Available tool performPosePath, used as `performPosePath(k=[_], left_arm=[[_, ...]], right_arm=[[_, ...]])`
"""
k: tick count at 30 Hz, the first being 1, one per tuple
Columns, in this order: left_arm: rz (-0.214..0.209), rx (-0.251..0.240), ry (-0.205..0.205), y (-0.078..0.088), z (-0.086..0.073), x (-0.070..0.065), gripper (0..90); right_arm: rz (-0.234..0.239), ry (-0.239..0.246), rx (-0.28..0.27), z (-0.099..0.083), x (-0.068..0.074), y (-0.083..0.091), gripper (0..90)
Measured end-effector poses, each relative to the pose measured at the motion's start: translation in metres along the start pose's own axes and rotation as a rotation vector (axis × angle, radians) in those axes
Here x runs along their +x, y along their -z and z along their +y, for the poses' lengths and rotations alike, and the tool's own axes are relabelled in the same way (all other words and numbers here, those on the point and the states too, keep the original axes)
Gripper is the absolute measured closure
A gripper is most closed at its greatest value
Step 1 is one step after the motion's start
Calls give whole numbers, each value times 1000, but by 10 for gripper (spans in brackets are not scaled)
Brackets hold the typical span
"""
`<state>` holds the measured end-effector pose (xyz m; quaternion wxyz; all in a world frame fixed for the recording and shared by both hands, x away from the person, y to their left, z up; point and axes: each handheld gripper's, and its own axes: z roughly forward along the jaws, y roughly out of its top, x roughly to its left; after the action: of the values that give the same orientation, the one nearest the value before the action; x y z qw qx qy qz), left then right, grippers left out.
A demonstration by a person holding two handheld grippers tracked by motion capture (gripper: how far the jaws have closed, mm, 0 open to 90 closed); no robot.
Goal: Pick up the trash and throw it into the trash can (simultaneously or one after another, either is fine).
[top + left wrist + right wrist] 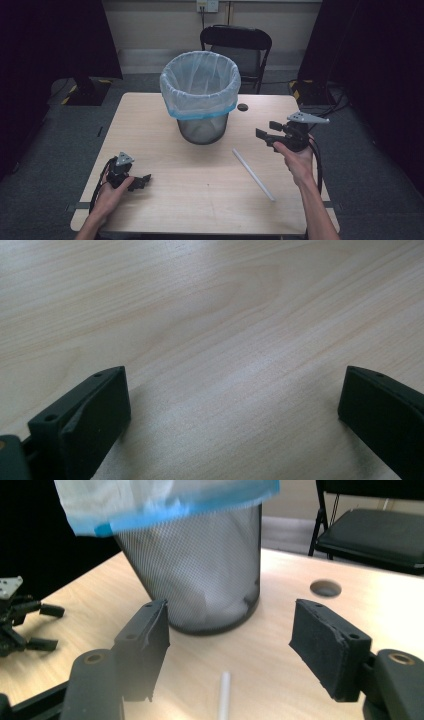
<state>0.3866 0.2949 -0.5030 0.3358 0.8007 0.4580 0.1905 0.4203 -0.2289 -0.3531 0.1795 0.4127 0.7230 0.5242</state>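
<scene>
A pale wooden table (165, 125) stands on grey carpet in a dim room, with a black folding chair (236, 42) against the far wall. Near the table's front left corner the left gripper (142, 181) rests low over the wood, its jaws spread with bare wood between them. At the middle back stands a black mesh waste bin (201, 97) lined with a pale blue-edged bag; its contents are unclear. A white straw (253, 173) lies flat right of centre, near the front. Just beyond it the right gripper (266, 136) hovers, released, jaws apart and holding nothing, pointing toward the bin.
</scene>
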Motion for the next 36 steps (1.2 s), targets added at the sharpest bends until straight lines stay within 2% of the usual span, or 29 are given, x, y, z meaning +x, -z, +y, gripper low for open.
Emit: performPosePath(k=[4, 9, 18, 22, 25, 28, 30, 36], left_arm=[[0, 0, 0, 0, 0, 0, 0], [0, 0, 0, 0, 0, 0, 0], [0, 0, 0, 0, 0, 0, 0], [1, 0, 0, 0, 0, 0, 0], [1, 0, 0, 0, 0, 0, 0], [1, 0, 0, 0, 0, 0, 0], [1, 0, 0, 0, 0, 0, 0], [6, -1, 1, 0, 0, 0, 0]], right_arm=[[7, -26, 11, -20, 0, 0, 324], [-9, -33, 50, -41, -1, 4, 359], [-23, -41, 87, -62, -3, 14, 389], [-34, -33, 124, -73, -2, 16, 380], [-69, -34, 165, -83, -1, 16, 388], [-80, -44, 203, -97, -1, 16, 389], [-80, -52, 229, -108, -2, 16, 391], [-84, -58, 278, -126, -1, 15, 411]])
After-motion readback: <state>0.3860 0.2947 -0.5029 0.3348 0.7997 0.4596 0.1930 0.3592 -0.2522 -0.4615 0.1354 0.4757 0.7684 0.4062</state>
